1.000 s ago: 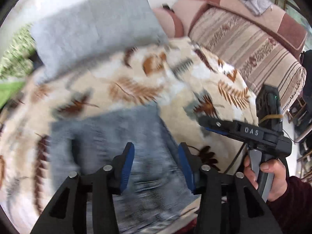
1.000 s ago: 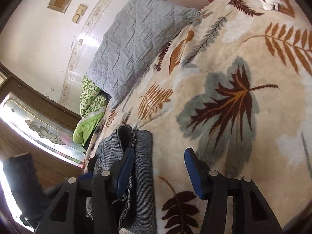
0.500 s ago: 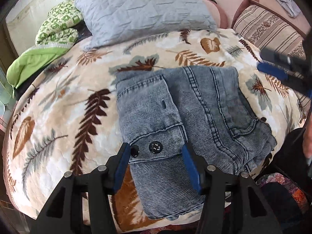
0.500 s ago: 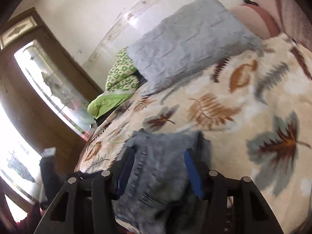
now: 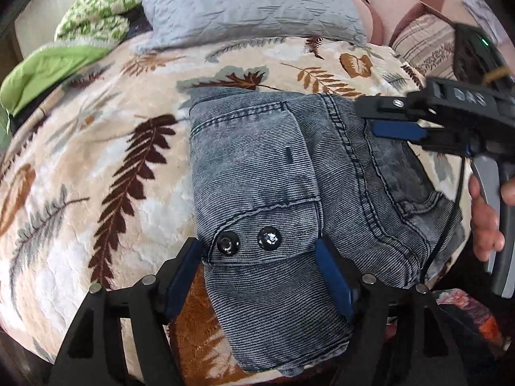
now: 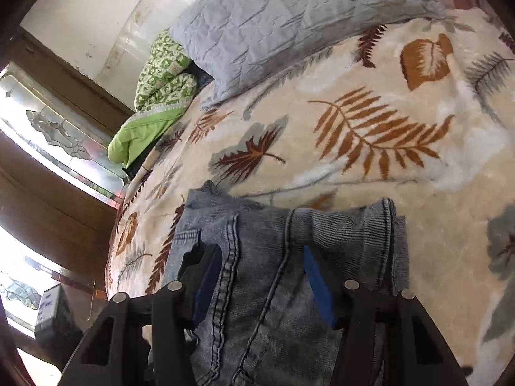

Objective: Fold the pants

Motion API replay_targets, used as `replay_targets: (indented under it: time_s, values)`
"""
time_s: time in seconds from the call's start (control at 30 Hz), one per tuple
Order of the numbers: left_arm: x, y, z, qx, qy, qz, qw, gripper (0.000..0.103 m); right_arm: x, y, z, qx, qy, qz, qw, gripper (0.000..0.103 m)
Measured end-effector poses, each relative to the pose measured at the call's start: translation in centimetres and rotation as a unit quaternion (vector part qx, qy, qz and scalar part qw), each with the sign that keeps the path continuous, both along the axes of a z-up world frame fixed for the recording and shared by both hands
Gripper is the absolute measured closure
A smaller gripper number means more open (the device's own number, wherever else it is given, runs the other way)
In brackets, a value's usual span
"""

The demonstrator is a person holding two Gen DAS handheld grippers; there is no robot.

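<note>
Grey-blue denim pants (image 5: 289,167) lie folded in a compact stack on a leaf-patterned blanket (image 5: 96,160), near the bed's front edge. My left gripper (image 5: 257,273) hovers low over the waistband end, where two dark buttons (image 5: 248,241) show between its blue pads. Its jaws are opening and the pads do not press the cloth. My right gripper (image 5: 370,119) reaches in from the right over the stack's far right part, held by a hand (image 5: 486,222). In the right wrist view it (image 6: 262,276) stands open above the seamed denim (image 6: 289,241).
A grey quilted pillow (image 5: 244,3) and a green patterned quilt (image 5: 93,13) lie at the head of the bed. A striped cushion (image 5: 425,48) sits at the back right. A wooden window frame (image 6: 48,148) runs along the left side of the bed.
My left gripper has dropped closer to the waistband and its jaws have widened. My right gripper has swung from the bare blanket beside the pants to above the stack.
</note>
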State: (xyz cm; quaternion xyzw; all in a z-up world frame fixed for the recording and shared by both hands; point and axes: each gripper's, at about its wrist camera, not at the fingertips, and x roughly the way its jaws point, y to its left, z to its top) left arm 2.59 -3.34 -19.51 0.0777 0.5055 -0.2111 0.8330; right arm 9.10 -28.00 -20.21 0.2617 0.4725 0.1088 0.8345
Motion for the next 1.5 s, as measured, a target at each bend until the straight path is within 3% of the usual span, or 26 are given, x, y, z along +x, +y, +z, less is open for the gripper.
replay_targets:
  time_s: [0.07, 0.27, 0.37, 0.53, 0.6, 0.7, 0.8, 0.97, 1.5]
  values:
    - [-0.2, 0.6, 0.8, -0.007, 0.001, 0.009, 0.9999, 0.029, -0.9, -0.1, 1.2, -0.003, -0.006, 0.004, 1.0, 0.046]
    - [-2.3, 0.9, 3.6, 0.013, -0.049, 0.008, 0.9987, 0.029, -5.1, 1.1, 4.2, -0.022, -0.037, 0.051, 0.998, 0.046]
    - [-2.7, 0.5, 2.8, 0.045, -0.036, 0.004, 0.9983, 0.029, -6.9, 1.7, 3.3, -0.035, -0.013, 0.066, 0.997, 0.046]
    - [-3.4, 0.1, 0.2, 0.055, -0.01, -0.004, 0.9984, 0.028, -9.8, 1.1, -1.5, 0.004, 0.063, 0.071, 0.995, 0.046]
    - [-3.5, 0.1, -0.1, 0.056, -0.017, 0.004, 0.9983, 0.022, -11.2, 0.4, -1.9, 0.018, 0.026, 0.067, 0.997, 0.046]
    - [-3.2, -0.1, -0.4, 0.076, -0.028, 0.009, 0.9967, 0.008, -11.8, 0.0, -2.3, 0.021, 0.014, 0.067, 0.997, 0.046]
    - [-2.5, 0.4, -0.7, 0.07, -0.009, 0.038, 0.9968, 0.001, -11.8, -0.1, -2.6, 0.027, 0.01, 0.064, 0.998, 0.046]
    - [-2.5, 0.2, -0.7, 0.072, -0.007, 0.063, 0.9954, 0.0, -12.4, -0.5, -2.9, 0.035, -0.005, 0.067, 0.997, 0.046]
    - [-3.0, -0.2, -0.5, 0.083, -0.03, 0.066, 0.9939, 0.0, -12.9, -1.0, -3.0, 0.046, -0.013, 0.057, 0.997, 0.045]
